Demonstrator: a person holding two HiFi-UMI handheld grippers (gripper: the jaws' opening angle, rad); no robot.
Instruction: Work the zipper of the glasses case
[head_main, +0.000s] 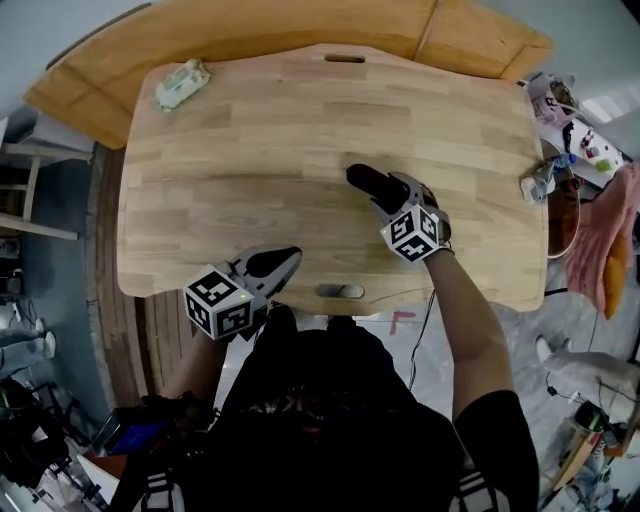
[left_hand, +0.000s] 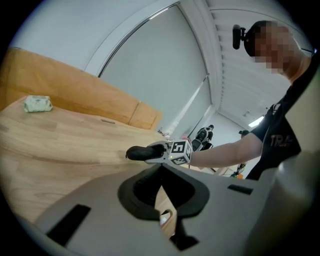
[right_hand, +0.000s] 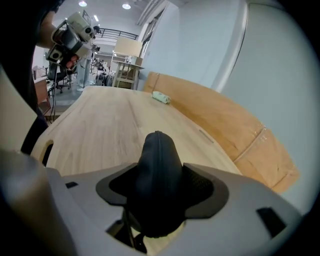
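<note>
The black glasses case is clamped between the jaws of my right gripper over the middle of the wooden table. In the right gripper view the case fills the gap between the pads, its zip seam running up its rounded end, and the right gripper is shut on it. My left gripper hovers at the table's near edge, jaws together and empty. The left gripper looks across at the case some way off.
A pale green packet lies at the table's far left corner. Slots are cut in the far edge and the near edge. Clutter stands beyond the right side. A wooden panel lines the back.
</note>
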